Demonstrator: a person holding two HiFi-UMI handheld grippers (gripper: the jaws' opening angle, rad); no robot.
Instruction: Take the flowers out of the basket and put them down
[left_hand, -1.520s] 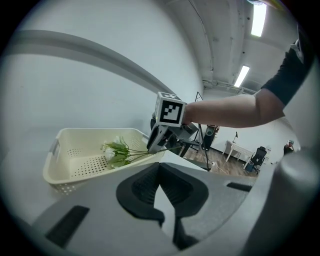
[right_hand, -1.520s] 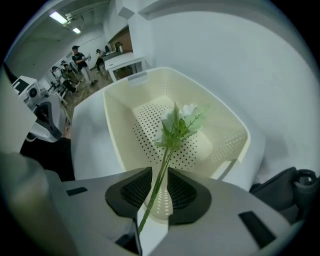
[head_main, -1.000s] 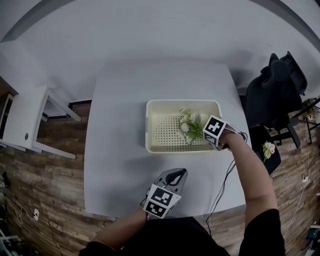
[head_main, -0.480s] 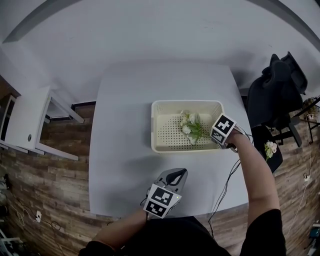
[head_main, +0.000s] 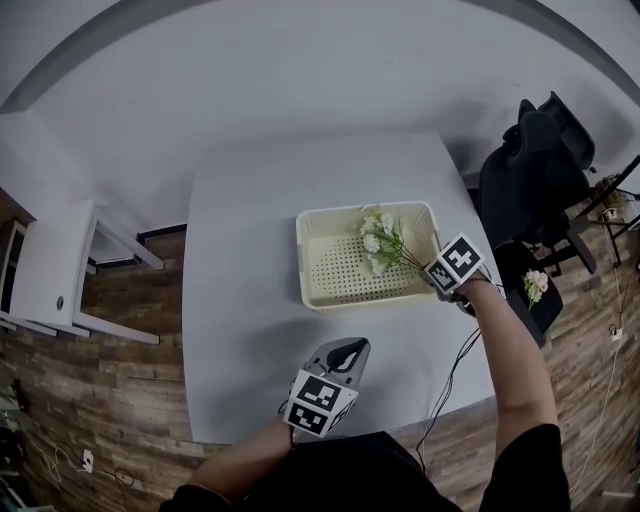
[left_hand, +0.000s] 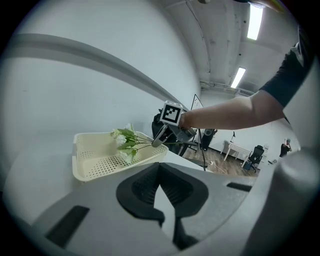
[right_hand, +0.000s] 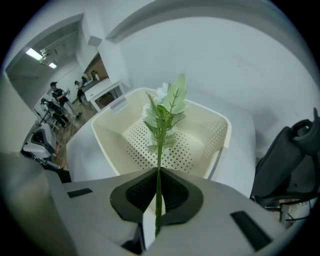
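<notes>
Green stems of the flower sprig (right_hand: 161, 120) are pinched in the right gripper (right_hand: 158, 172). The blooms are ahead of its jaws, over the perforated basket (right_hand: 216, 136) (seemingly off its floor). The thin stems may swivel or slip, and drooping blooms may snag the rim. Left gripper (left_hand: 160, 167) closed, empty.

Our right tongs (right_hand: 156, 200) pinch the green stem of the flowers (right_hand: 162, 117), and we see the pale heads and leaves above the cream perforated basket (right_hand: 220, 135). The basket sits on the white worktop (right_hand: 82, 150), with a dark chair (right_hand: 292, 160) at the right.
</notes>
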